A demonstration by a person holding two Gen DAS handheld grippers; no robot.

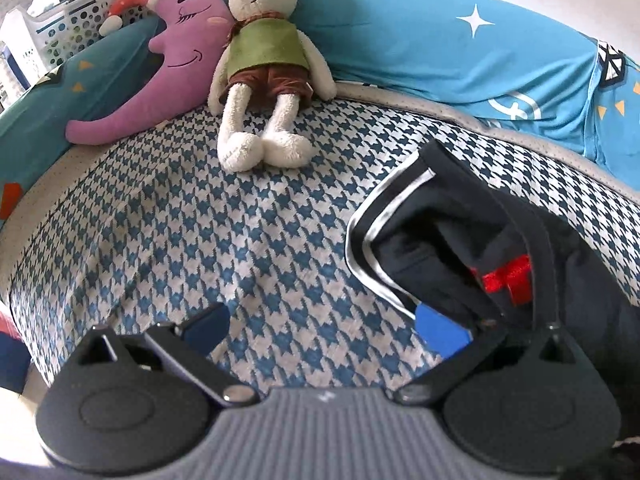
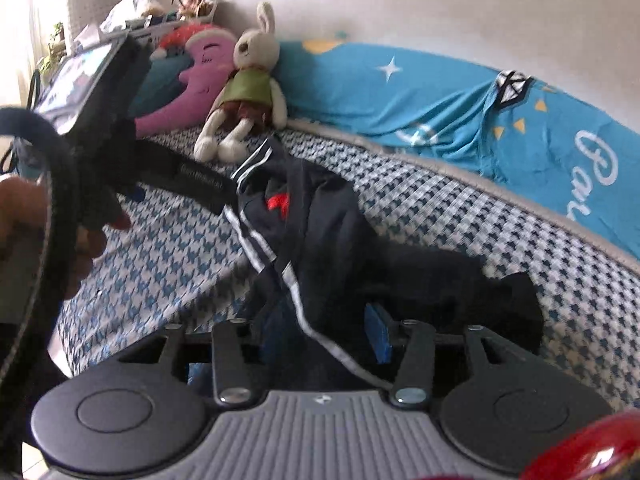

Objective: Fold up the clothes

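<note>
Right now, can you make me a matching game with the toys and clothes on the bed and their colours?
Things:
1. moon pillow
2. bunny's vest
3. garment with white stripes
4. star blanket

Colours:
A. bright blue
B. purple
C. dark navy
D. green

Pairs: 1-B, 2-D, 3-C, 4-A

Dark navy garment with white side stripes [image 2: 320,240], crumpled on the houndstooth bedcover.

I see it lying in a loose heap, not yet folded flat: one striped edge [image 1: 376,236] stands raised and curled over, a small red tag or bow [image 1: 508,276] shows in the open folds, and a dark end trails off to the right.
</note>
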